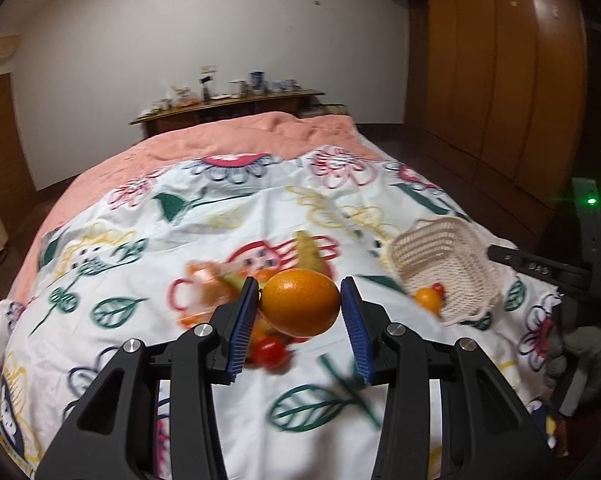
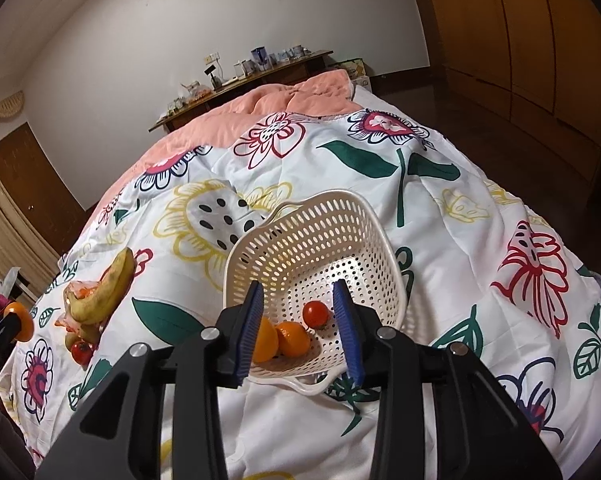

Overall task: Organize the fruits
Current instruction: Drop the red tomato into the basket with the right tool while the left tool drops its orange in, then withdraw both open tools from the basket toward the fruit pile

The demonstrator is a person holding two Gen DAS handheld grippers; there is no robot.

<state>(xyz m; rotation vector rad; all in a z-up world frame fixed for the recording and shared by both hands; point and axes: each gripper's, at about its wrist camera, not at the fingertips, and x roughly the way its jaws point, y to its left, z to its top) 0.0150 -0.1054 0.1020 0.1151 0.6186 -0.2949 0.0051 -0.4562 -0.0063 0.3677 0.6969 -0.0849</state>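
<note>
Floral bedspread (image 2: 440,240), wooden wardrobe (image 1: 500,60)

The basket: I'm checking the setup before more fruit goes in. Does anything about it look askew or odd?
Yes. The white perforated basket is tipped onto its side on the floral bedspread, its opening facing the right gripper, not upward. Two oranges and a tomato lie near its low rim and might roll out.

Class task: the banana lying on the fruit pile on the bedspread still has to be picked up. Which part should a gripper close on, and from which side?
Probably the banana's middle, jaws across its narrow width, coming from above: it lies uppermost on the pile, its curved length exposed there.
</note>
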